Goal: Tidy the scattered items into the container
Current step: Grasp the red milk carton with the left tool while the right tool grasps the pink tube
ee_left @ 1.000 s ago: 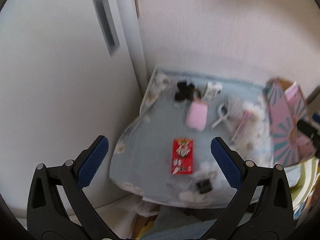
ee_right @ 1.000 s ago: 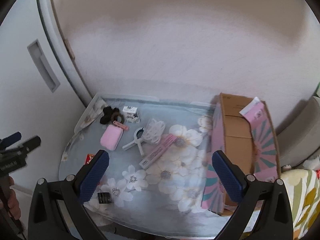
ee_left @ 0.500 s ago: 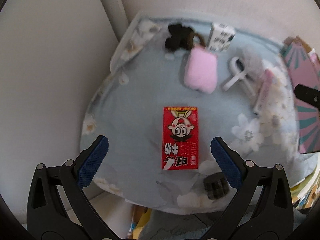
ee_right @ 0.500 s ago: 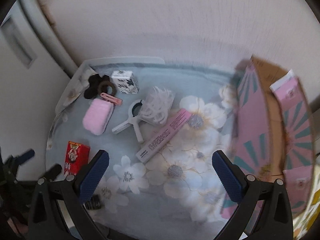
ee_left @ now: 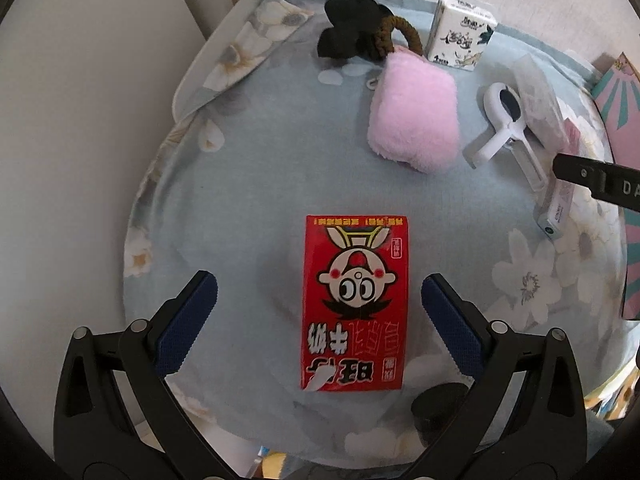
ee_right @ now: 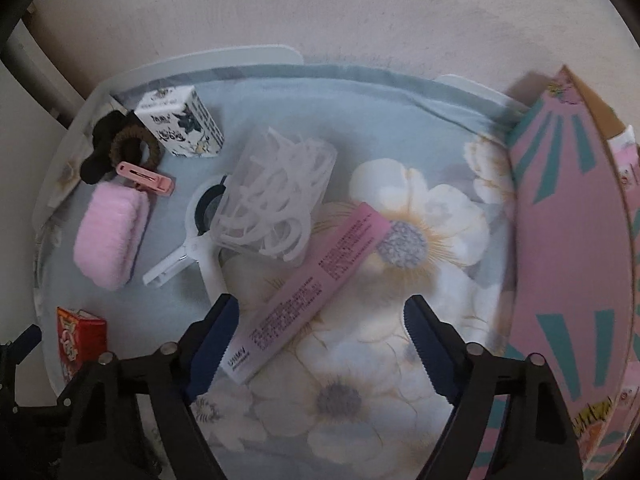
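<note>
A red snack box (ee_left: pixel 356 304) lies flat on the floral cloth, between the open jaws of my left gripper (ee_left: pixel 319 300), which hovers just above it and is empty. It also shows in the right wrist view (ee_right: pixel 82 338). My right gripper (ee_right: pixel 320 320) is open and empty over a long pink tube box (ee_right: pixel 310 296). The pink and teal carton container (ee_right: pixel 568 264) stands at the right. A pink fluffy pouch (ee_left: pixel 414 112), a white clip (ee_left: pixel 504 128), a clear bag of white rings (ee_right: pixel 276 204) and a small white printed box (ee_left: pixel 460 36) lie farther back.
A black bow with a brown hair tie (ee_left: pixel 360 36) and a pink hair clip (ee_right: pixel 146 178) lie at the back left. A small black object (ee_left: pixel 438 410) sits by the cloth's (ee_left: pixel 256 184) front edge. Walls close in behind and at the left.
Both grippers have moved down and forward toward the table. The red box now lies between my left jaws, and the pink tube box lies between my right jaws.
</note>
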`<state>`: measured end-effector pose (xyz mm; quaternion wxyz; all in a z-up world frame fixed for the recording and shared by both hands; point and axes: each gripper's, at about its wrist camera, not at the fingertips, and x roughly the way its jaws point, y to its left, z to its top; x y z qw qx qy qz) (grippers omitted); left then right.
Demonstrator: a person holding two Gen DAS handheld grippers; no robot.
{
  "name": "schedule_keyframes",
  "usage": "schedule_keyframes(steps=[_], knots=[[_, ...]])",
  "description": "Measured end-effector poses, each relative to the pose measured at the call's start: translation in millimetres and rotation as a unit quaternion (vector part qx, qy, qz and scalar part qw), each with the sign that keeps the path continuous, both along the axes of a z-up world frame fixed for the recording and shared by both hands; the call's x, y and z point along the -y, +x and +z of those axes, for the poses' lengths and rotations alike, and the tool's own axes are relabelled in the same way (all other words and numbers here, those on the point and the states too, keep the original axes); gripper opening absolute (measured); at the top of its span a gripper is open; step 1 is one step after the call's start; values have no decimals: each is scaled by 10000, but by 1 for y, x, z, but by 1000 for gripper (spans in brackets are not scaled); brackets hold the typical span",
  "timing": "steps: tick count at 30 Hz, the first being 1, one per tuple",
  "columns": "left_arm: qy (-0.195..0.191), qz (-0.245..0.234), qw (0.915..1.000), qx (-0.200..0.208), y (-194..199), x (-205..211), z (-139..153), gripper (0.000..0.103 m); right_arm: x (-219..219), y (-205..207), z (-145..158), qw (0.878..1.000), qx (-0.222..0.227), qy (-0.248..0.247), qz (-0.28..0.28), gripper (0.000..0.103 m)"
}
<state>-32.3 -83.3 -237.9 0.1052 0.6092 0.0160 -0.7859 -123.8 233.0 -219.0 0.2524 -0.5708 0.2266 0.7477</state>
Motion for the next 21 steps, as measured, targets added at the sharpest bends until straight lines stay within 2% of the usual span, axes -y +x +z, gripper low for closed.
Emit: schedule_keyframes(steps=[5,7,8,18,20,21], knots=[[140,81,9999,11,3,2,-5,101,-5,-5,-7,9998,136,-117,-103,79],[189,143,9997,37,5,4,-6,101,-7,-6,-9,9996,147,-204,-129,70],[189,171,9997,51,6,5,-7,101,-8,-7,-10,9994,158,-256,-141,69],[278,394,9987,152,12,14,-12,100,-3,-12,-2,9998,206,-70,-5,68],[357,419,9984,123,14,15,-10,94,-3,-12,0,9998,193,-54,16,65],[396,403,9984,92,16,15,-7,91,-3,-12,2,9998,176,-37,25,58]])
